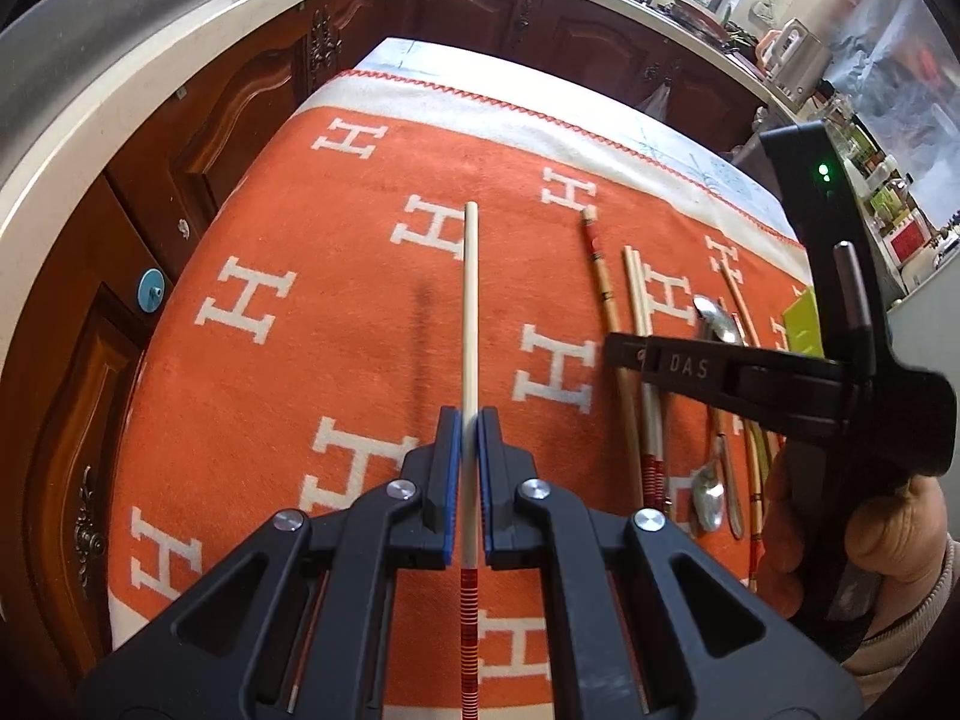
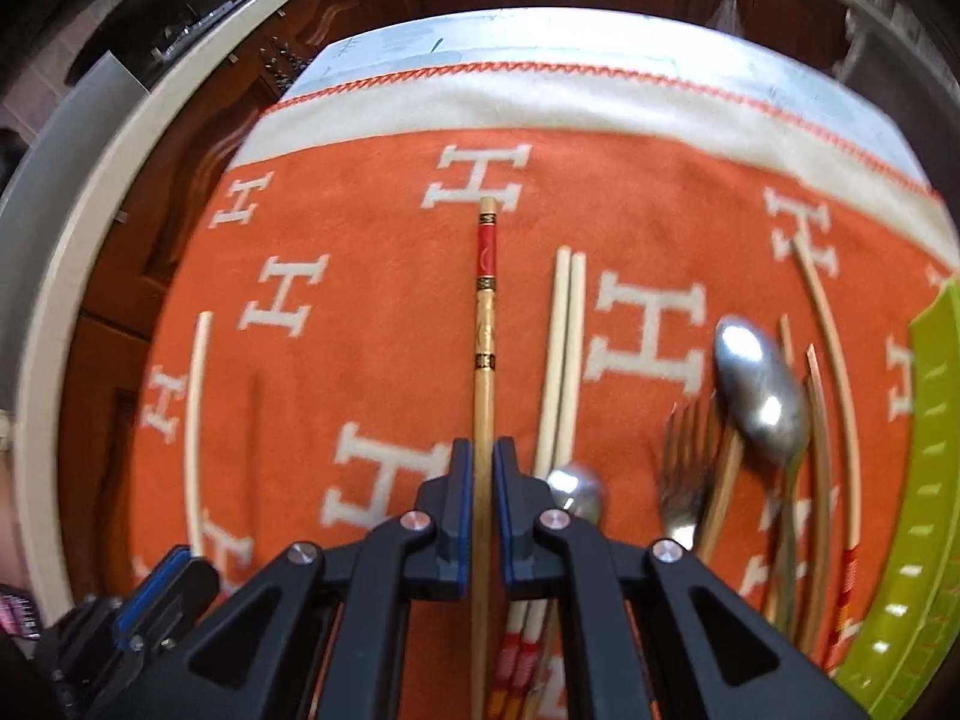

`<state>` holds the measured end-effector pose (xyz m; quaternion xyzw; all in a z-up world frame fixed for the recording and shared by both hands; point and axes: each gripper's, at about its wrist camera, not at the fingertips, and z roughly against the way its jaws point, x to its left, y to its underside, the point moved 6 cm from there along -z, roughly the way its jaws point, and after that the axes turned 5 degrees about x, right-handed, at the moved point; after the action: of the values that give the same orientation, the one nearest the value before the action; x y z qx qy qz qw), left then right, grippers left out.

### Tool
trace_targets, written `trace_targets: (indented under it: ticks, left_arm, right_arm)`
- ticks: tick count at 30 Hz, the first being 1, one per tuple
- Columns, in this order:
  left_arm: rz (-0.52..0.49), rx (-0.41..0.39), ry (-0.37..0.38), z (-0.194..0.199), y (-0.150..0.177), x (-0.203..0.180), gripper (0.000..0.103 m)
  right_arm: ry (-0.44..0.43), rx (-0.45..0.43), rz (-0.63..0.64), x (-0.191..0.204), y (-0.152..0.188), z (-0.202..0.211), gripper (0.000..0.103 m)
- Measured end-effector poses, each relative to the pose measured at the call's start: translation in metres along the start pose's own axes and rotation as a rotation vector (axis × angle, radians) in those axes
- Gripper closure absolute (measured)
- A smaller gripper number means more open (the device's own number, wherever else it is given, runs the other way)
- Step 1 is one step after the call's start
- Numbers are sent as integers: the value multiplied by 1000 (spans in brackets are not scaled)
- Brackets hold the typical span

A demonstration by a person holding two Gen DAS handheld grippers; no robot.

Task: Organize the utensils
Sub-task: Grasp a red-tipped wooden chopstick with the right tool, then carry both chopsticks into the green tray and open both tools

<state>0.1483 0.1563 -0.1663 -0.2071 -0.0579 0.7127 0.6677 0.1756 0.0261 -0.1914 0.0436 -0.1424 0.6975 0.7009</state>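
My left gripper [image 1: 471,423] is shut on a pale chopstick [image 1: 469,300] with a red-striped end. It is held above the orange cloth [image 1: 300,360] and casts a shadow to its left. That chopstick [image 2: 195,420] also shows at the left of the right wrist view. My right gripper [image 2: 483,456] is shut on a bamboo chopstick with a red decorated end [image 2: 485,324], with its blue pads against both sides. In the left wrist view the right gripper [image 1: 624,354] reaches in from the right over the same chopstick [image 1: 600,276].
Right of the bamboo chopstick lie a pale pair of chopsticks [image 2: 564,330], two spoons [image 2: 759,396], a fork [image 2: 684,468] and several more chopsticks [image 2: 834,360]. A green tray [image 2: 924,480] stands at the cloth's right edge. Dark wood cabinets [image 1: 240,108] surround the table.
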Motion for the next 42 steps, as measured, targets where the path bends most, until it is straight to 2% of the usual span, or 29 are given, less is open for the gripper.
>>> trace_targets:
  ticks: [4,8,15,20,25,31,37,42]
  left_arm:
    - [-10,4,38,12,2,-14,99]
    - [-43,8,84,26,3,-39,99]
    - [-138,21,190,50,1,-116,100]
    - [-207,48,254,55,0,-181,99]
    - [-270,105,315,43,5,-253,100]
    - [-317,189,323,4,14,-313,100]
    - [-354,266,275,-44,31,-353,99]
    - [-358,298,225,-66,44,-354,101]
  right_arm:
    - [-70,0,22,0,13,28,97]
    - [-103,-14,31,-12,20,69,97]
    - [-75,-116,14,-64,34,153,97]
    - [-22,-165,-51,-121,44,184,96]
    - [4,-167,-178,-190,58,187,96]
    - [11,-154,-322,-260,72,169,96]
    - [15,-80,-355,-284,78,131,96]
    - [83,-82,-331,-285,82,117,96]
